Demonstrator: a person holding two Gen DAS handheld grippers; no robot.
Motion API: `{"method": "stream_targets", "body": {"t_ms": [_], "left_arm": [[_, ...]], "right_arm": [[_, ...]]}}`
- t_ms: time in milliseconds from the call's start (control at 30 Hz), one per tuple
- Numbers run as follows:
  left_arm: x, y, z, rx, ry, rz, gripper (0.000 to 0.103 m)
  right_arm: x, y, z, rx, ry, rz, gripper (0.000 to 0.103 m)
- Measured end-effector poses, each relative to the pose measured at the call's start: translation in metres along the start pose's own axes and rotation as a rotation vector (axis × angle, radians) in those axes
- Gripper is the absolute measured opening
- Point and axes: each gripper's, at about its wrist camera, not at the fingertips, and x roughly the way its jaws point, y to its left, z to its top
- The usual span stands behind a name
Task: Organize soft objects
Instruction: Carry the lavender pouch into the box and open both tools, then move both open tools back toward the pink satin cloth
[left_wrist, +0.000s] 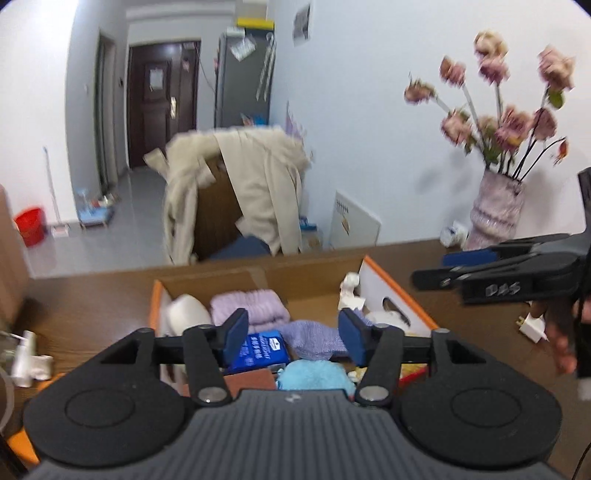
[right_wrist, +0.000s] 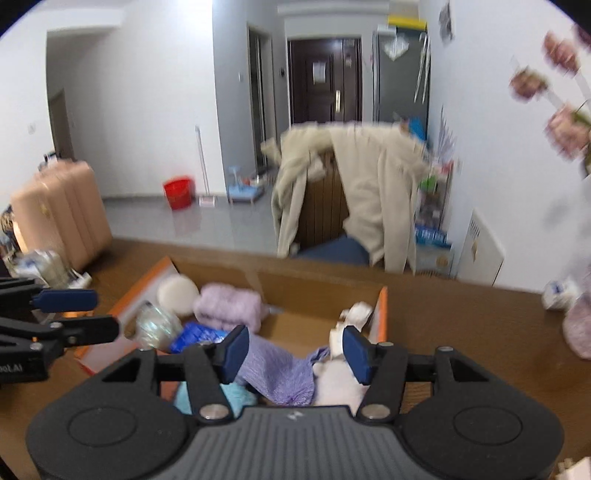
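Both the left gripper (left_wrist: 293, 338) and right gripper (right_wrist: 295, 354) hang half-open and empty above the box (left_wrist: 400, 295), where the purple cloth (right_wrist: 277, 373) lies loose, so its edge could snag a jaw.

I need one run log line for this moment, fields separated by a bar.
left gripper: jaws open, empty | right gripper: jaws open, empty | purple cloth: lying in cardboard box
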Motion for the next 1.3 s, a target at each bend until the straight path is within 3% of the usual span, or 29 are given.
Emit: {"method": "stream_targets", "body": {"t_ms": [133,267,467,667,800,933,1067,1300], "left_arm": [[-0.054,-0.009,-0.009,-0.005,-0.047,0.020,0.078],[-0.094,-0.027,-0.038,-0.008,-0.096,0.061,0.079],[-0.157,-0.061,-0.107,-0.009,-0.205,0.175,0.095],[-0.194,-0.078,-0.191,-0.114,-0.182,0.209,0.100],[-0.197,-0.081,-0.233,-0.126,-0.098,0.243,0.100],[-0.194,-0.074,-0.241,-0.142,-0.065,0.258,0.100],[-0.183,-0.070,-0.232,-0.150,-0.064,0.252,0.100],[-0.133,-0.061,-0.210,-0.141,-0.026,0.227,0.101]], "right_arm": [[-0.055,-0.001,-0.005,-0.017,-0.070,0.008,0.067],[-0.095,0.005,-0.031,-0.028,-0.131,0.031,0.068],[-0.150,0.027,-0.109,-0.052,-0.241,0.105,0.077],[-0.175,0.052,-0.199,-0.087,-0.230,0.108,0.081],[-0.182,0.063,-0.248,-0.088,-0.174,0.108,0.081],[-0.178,0.064,-0.270,-0.046,-0.114,0.134,0.081],[-0.173,0.060,-0.270,-0.022,-0.111,0.119,0.081],[-0.142,0.047,-0.245,0.037,-0.102,0.127,0.081]]}}
